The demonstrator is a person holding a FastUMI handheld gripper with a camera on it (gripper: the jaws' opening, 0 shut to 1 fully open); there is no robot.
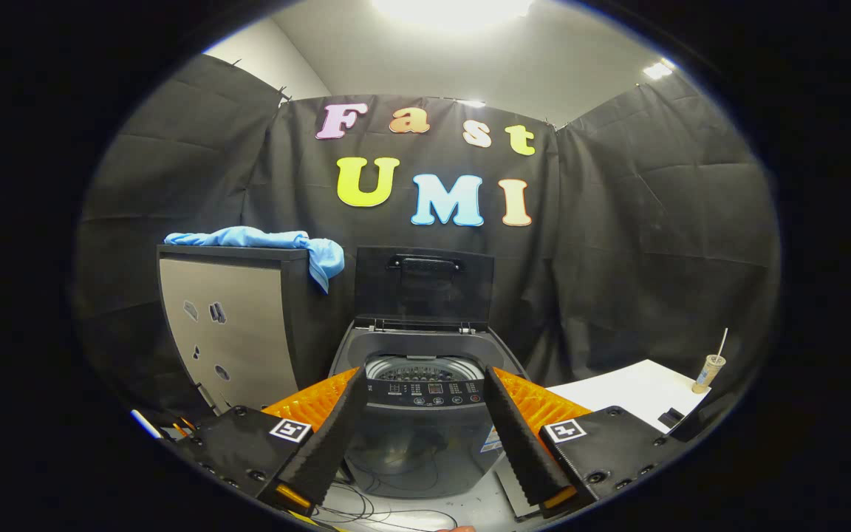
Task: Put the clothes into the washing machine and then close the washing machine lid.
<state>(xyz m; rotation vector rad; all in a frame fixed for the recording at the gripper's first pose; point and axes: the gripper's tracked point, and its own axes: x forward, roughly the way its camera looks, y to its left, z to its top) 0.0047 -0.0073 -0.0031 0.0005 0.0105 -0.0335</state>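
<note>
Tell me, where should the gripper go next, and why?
Probably up and left toward the blue cloth on the cabinet. The gripper is open and holds nothing, and the washing machine lid already stands up.

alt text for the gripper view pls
The gripper, fingers open and empty, faces a grey top-loading washing machine with its dark lid raised. A light blue garment lies on a black-topped cabinet beyond the fingers, beside the machine.
</note>
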